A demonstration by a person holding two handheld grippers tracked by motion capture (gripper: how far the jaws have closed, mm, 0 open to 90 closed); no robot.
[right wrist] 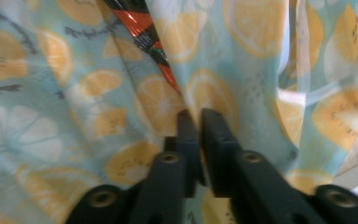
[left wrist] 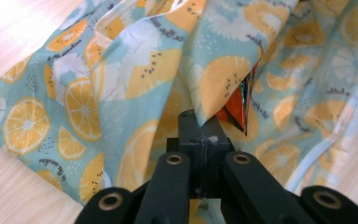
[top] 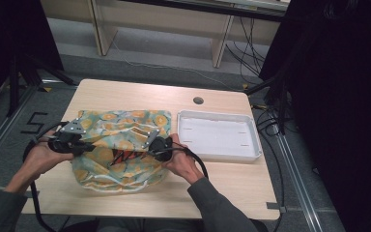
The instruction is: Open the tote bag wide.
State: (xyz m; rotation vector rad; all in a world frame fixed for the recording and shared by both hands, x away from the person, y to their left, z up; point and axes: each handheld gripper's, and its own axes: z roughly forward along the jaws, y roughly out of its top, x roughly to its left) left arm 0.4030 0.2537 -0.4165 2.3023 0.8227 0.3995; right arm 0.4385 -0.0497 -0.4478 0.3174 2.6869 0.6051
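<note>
A cloth bag (top: 121,145) printed with orange and lemon slices on pale blue lies on the wooden table (top: 125,92). A shiny red-and-black packet (top: 125,155) shows in its opening. My left gripper (top: 92,146) is at the bag's left edge, shut on a fold of the cloth bag (left wrist: 121,79), with the packet (left wrist: 235,109) just beyond its tips (left wrist: 193,116). From the right, my right gripper (top: 147,145) comes in with its jaws pressed together on the cloth bag (right wrist: 74,93). The cloth puckers at its tips (right wrist: 198,114), just below the packet (right wrist: 142,28).
A white rectangular tray (top: 217,137) stands empty to the right of the bag. A round cable hole (top: 198,100) sits in the table behind the tray. Black cables trail from both grippers over the front edge. Bare tabletop lies behind the bag.
</note>
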